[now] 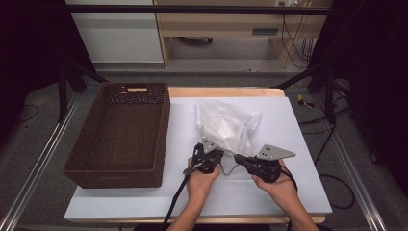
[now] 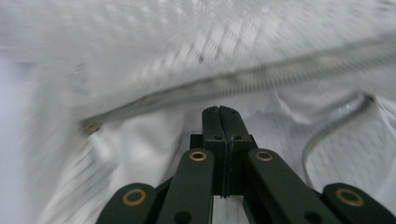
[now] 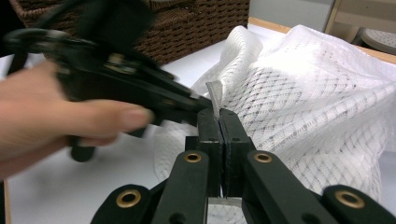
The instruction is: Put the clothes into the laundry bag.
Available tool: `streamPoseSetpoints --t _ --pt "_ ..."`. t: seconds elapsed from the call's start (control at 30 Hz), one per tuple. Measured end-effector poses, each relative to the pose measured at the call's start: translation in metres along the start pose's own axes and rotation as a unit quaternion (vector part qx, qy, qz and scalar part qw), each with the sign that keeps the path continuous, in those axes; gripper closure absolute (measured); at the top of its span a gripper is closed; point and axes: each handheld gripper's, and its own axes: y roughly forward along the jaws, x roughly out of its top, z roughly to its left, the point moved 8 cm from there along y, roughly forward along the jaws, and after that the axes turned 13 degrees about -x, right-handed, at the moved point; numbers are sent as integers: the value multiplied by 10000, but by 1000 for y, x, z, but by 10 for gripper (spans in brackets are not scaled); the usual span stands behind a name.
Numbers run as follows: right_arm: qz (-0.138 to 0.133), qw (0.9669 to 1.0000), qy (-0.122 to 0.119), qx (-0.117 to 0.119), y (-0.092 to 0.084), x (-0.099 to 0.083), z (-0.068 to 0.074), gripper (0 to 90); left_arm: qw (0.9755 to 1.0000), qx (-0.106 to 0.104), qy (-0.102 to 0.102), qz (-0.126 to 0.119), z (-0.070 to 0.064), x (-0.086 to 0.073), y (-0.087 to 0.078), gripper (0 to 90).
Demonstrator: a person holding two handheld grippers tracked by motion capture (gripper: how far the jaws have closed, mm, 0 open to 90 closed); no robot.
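A white mesh bag (image 1: 226, 125) with a grey zipper (image 2: 261, 72) lies crumpled on the white table top (image 1: 293, 192), to the right of a brown wicker basket (image 1: 120, 139). Both grippers are at the bag's near edge, tips close together. My right gripper (image 3: 219, 114) (image 1: 236, 158) is shut on a strip of the bag's edge (image 3: 214, 95), which stands up between its jaws. My left gripper (image 2: 219, 111) (image 1: 222, 155) is shut just below the zipper, and I see nothing between its jaws. In the right gripper view the left gripper (image 3: 198, 103), blurred, points at the right jaws' tips.
The basket is empty and takes up the table's left side. A wooden table edge (image 1: 226, 91) shows behind the bag. Metal rails (image 1: 33, 173) run along both sides. Cables (image 1: 178, 197) trail from the grippers toward the near edge.
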Motion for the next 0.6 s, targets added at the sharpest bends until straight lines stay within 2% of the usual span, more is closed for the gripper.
streamPoseSetpoints --t 0.03,0.17,0.3,0.43,0.6 --pt "-11 10000 4 -2 1 1 0 896 10000 29 17 19 0 -3 -10 900" --pt "-30 10000 28 5 2 3 -1 896 9998 69 115 118 1 -11 -28 900" --pt "-50 10000 44 20 2 3 -2 896 9996 179 118 191 8 -13 -33 900" --pt "-73 10000 52 25 1 4 -1 896 9994 307 28 174 17 -10 -35 900" --pt "-76 10000 57 22 0 4 -2 896 9987 446 58 249 21 -11 -42 900"
